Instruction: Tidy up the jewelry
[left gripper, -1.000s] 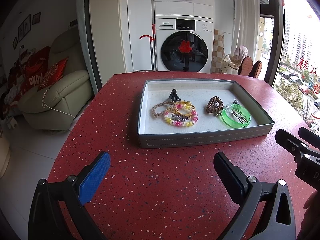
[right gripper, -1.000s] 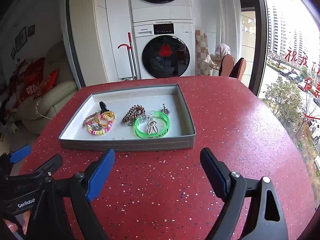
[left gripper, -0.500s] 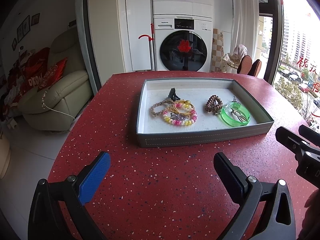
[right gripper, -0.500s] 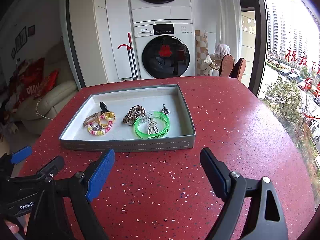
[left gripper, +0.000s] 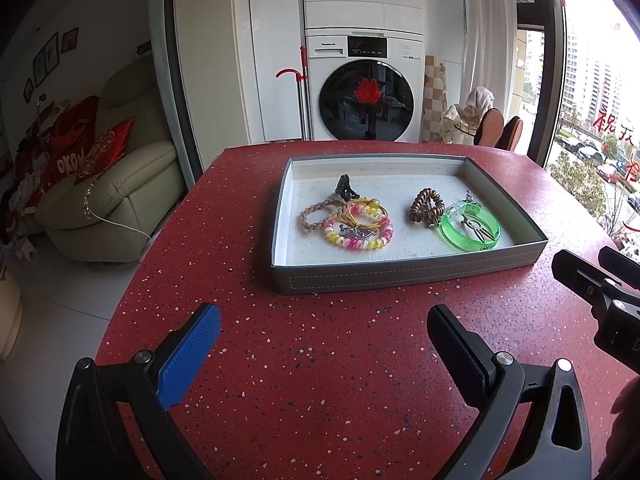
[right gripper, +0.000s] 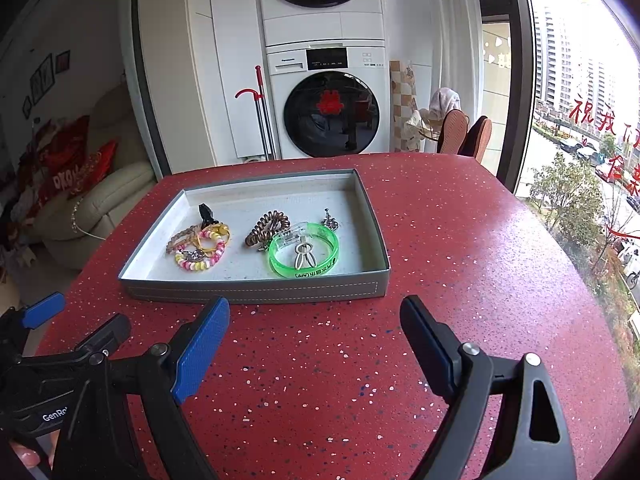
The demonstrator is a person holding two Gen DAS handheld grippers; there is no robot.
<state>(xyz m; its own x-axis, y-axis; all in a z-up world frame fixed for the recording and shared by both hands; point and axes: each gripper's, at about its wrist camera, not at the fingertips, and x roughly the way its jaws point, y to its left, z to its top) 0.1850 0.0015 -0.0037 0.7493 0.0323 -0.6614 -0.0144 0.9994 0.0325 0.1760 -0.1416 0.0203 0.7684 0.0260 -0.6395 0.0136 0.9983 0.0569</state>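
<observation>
Nearest the cameras, the left tool [left gripper: 324,332] and the right tool [right gripper: 314,326] both stand wide apart with nothing between their fingers, held above the red speckled surface [left gripper: 320,360] on the near side of the tray [left gripper: 404,276]. In the right wrist view the left tool [right gripper: 40,320] shows at the lower left, short of the tray's near left corner; in the left wrist view the right tool [left gripper: 592,276] shows at the right edge, just off the tray's near right corner.

The grey tray lies flat on the surface, and all the jewelry is inside it. Towards its left half, a pink and yellow beaded bracelet [left gripper: 360,234] lies tangled with a braided cord bracelet [left gripper: 316,212] and a yellow cord; a dark clip [left gripper: 346,188] sits just beyond them. Towards the tray's right half, a green bangle [left gripper: 470,232] lies nearest the front wall, with a small metal charm [right gripper: 304,256] inside its ring. A brown coil hair tie [left gripper: 427,205] touches the bangle's left side, and a small silver trinket [right gripper: 330,221] rests beyond the bangle.

Past the tray, behind the surface, stands a white washing machine [left gripper: 366,88], with a cream sofa [left gripper: 112,196] off to the tray's left.
</observation>
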